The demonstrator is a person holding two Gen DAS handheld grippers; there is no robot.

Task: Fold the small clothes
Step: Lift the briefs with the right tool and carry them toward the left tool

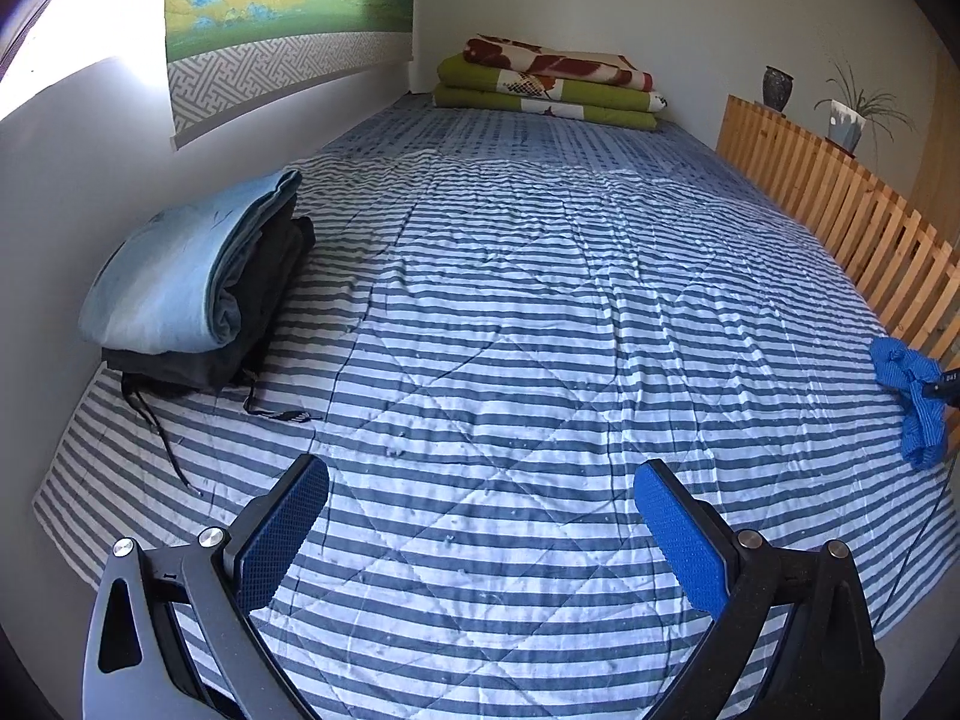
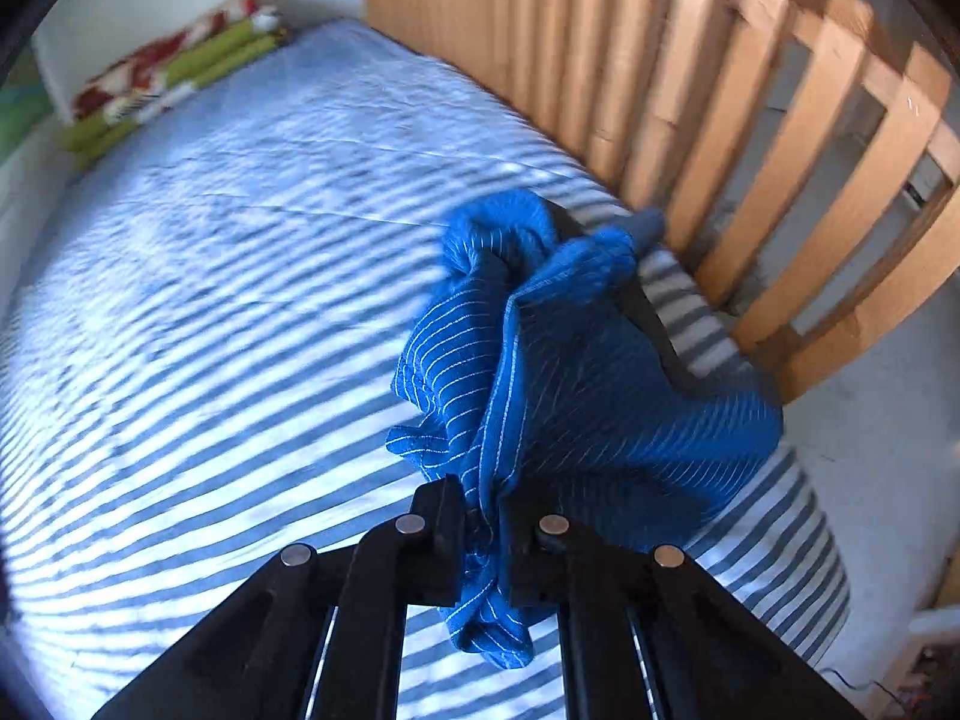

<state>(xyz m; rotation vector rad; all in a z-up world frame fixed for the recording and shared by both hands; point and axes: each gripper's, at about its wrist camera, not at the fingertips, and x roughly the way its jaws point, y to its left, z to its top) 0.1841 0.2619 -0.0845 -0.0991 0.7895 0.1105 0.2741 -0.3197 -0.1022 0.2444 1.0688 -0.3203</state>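
Note:
A small blue garment with thin white stripes (image 2: 558, 372) hangs bunched from my right gripper (image 2: 483, 516), whose jaws are shut on its fabric, above the striped bedcover near the wooden rail. The left wrist view shows the same blue garment (image 1: 912, 396) at the bed's right edge, with the tip of the right gripper (image 1: 948, 384) holding it. My left gripper (image 1: 480, 516) hovers low over the bedcover near the bed's foot, open, with nothing between its blue pads (image 1: 678, 540).
The blue-and-white striped quilt (image 1: 510, 312) covers the whole bed. A stack of folded clothes, pale blue over black (image 1: 192, 282), lies by the left wall. Folded green and red blankets (image 1: 552, 84) sit at the head. A wooden slatted rail (image 1: 840, 210) runs along the right side.

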